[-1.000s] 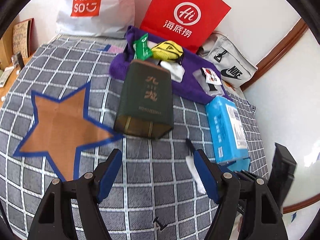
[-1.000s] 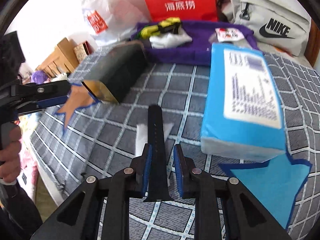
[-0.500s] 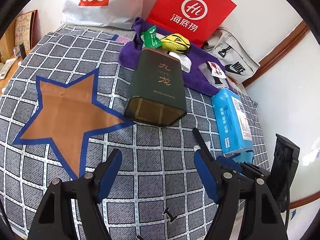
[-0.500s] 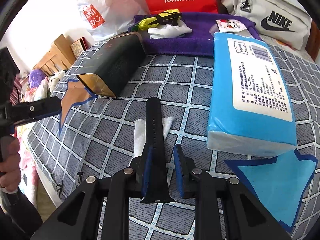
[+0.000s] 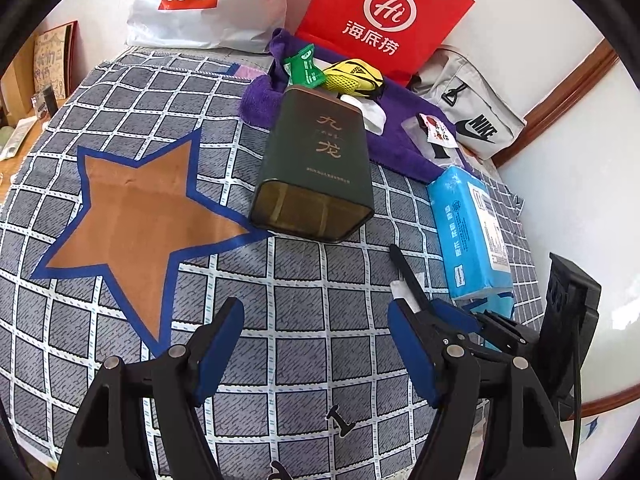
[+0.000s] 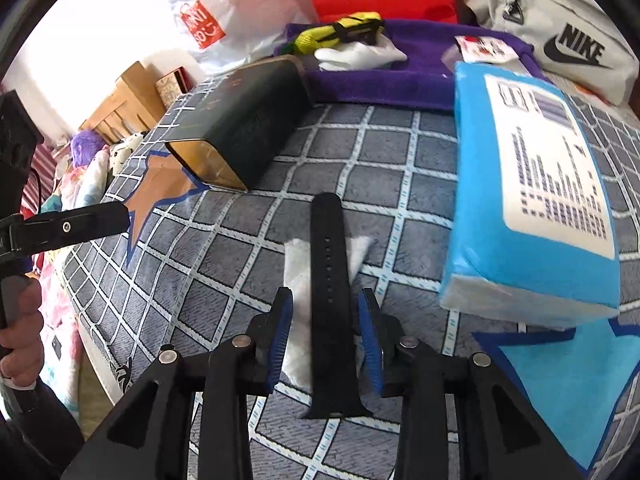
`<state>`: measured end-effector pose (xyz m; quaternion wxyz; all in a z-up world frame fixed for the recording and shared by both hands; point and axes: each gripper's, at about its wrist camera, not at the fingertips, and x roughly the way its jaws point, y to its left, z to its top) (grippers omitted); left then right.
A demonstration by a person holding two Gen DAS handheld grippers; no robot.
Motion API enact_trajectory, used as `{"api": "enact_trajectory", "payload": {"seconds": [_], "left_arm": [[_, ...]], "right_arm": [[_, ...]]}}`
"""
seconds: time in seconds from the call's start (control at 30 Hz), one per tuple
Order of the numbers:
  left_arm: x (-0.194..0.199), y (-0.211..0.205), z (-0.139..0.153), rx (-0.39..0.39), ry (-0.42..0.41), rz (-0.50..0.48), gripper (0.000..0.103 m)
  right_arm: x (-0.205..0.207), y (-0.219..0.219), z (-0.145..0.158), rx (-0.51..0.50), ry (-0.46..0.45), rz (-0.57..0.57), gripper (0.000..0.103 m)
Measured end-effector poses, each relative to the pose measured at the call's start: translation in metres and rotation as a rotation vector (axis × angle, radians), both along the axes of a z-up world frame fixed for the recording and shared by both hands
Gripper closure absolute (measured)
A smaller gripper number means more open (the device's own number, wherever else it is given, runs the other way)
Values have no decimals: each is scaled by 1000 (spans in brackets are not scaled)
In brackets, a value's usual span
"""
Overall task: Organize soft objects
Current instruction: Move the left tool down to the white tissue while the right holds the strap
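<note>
With jaws parted either side of it, the right gripper (image 6: 326,332) straddles the black perforated rubber watch strap (image 6: 330,280) lying on white tissue (image 6: 298,280) on the grey checked bedspread (image 6: 400,168) (apparently unclamped). Left gripper (image 5: 316,348) hangs wide, empty. Next: regrasp or withdraw.

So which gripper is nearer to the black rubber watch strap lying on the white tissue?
Right. The right gripper straddles the black rubber watch strap, fingers open on either side. The left gripper hovers open, off to the strap's left.
</note>
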<state>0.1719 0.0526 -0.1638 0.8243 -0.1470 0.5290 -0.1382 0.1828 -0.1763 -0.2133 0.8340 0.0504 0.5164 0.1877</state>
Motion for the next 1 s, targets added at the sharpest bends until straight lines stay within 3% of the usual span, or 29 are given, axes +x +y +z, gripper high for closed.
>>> {"api": "enact_trajectory", "payload": {"seconds": [0.13, 0.57, 0.73, 1.0], "left_arm": [[-1, -7, 0, 20, 7, -7, 30], [-5, -51, -7, 78, 35, -75, 30], [-7, -82, -19, 82, 58, -131, 30], [-14, -136, -38, 175, 54, -221, 32]], "right_arm": [[1, -3, 0, 29, -1, -4, 83], [-36, -37, 29, 62, -102, -54, 83], [-60, -50, 26, 9, -119, -53, 83], [-94, -88, 1, -106, -96, -102, 83]]}}
